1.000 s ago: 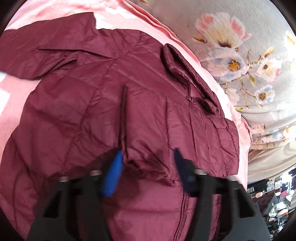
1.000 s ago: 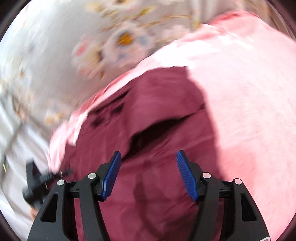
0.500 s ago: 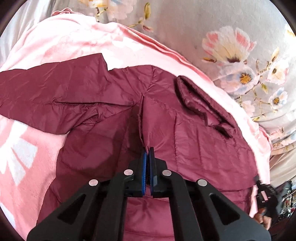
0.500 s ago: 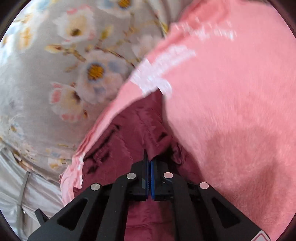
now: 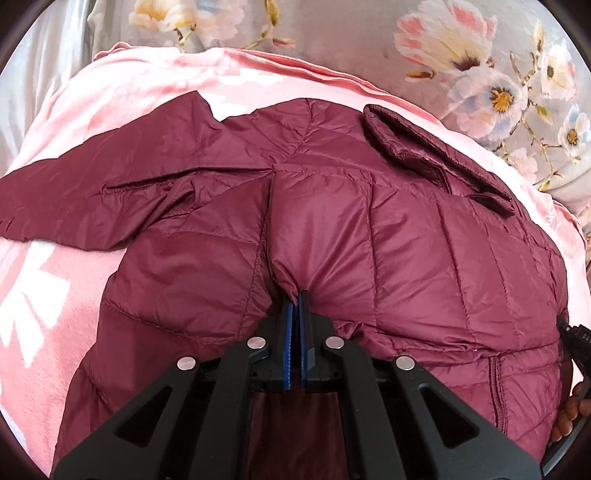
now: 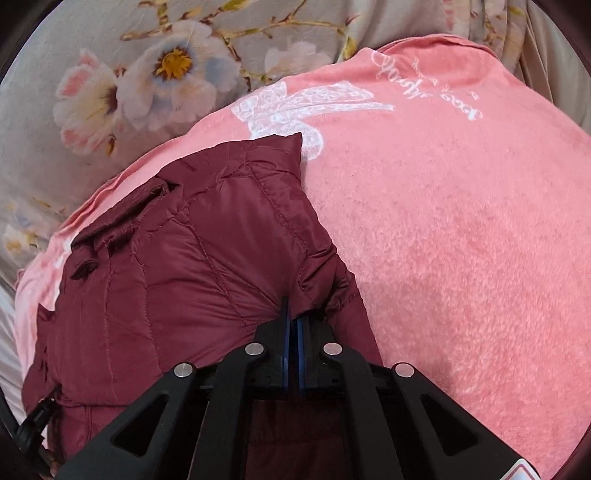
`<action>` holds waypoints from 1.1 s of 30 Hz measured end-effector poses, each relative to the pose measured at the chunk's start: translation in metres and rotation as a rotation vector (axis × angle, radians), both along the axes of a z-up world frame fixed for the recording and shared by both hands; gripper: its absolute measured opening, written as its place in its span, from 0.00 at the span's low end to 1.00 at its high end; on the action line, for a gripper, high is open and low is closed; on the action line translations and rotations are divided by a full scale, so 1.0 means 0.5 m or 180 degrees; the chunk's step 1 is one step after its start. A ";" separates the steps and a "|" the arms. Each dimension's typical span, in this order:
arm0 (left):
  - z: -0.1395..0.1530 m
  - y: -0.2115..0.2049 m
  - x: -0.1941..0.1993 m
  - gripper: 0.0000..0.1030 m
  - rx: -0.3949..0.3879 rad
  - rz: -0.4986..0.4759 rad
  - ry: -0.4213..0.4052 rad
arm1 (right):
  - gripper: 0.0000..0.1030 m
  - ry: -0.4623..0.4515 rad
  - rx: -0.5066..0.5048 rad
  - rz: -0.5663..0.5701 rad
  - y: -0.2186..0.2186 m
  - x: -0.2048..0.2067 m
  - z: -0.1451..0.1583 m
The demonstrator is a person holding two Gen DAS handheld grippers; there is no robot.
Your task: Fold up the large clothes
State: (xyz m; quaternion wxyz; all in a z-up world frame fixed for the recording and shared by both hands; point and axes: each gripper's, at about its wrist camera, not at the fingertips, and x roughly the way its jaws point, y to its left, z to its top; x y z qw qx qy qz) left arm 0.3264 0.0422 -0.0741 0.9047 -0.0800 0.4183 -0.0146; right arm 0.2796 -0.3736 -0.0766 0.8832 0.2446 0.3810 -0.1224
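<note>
Jacket (image 5: pixel 424 240), maroon, quilted, spread on the pink blanket (image 6: pixel 461 240), looks light, puffy and slippery, so both the left gripper (image 5: pixel 295 310) and right gripper (image 6: pixel 291 314) are clenched on bunched pinches of its near fabric.

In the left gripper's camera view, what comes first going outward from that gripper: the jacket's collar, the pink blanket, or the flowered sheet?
From the left gripper, shut on the jacket:
1. Collar, up and right on the jacket.
2. Pink blanket, beyond the jacket's far edge.
3. Flowered sheet, past the blanket, along the top.
</note>
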 end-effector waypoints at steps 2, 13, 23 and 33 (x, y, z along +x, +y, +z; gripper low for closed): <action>0.000 0.000 -0.002 0.03 -0.0006 0.0001 -0.0020 | 0.07 -0.0062 -0.0129 -0.0156 0.008 -0.032 0.017; -0.001 0.017 -0.015 0.04 -0.0230 0.0062 -0.0065 | 0.08 -0.0523 -0.0476 0.1025 0.310 -0.067 0.123; -0.004 0.029 -0.014 0.05 -0.0376 0.0056 -0.0072 | 0.02 -0.0018 -0.0274 0.1167 0.353 -0.003 0.022; 0.004 0.078 -0.045 0.09 -0.0798 0.0142 -0.0130 | 0.01 0.0041 -0.0517 0.1168 0.382 -0.001 0.016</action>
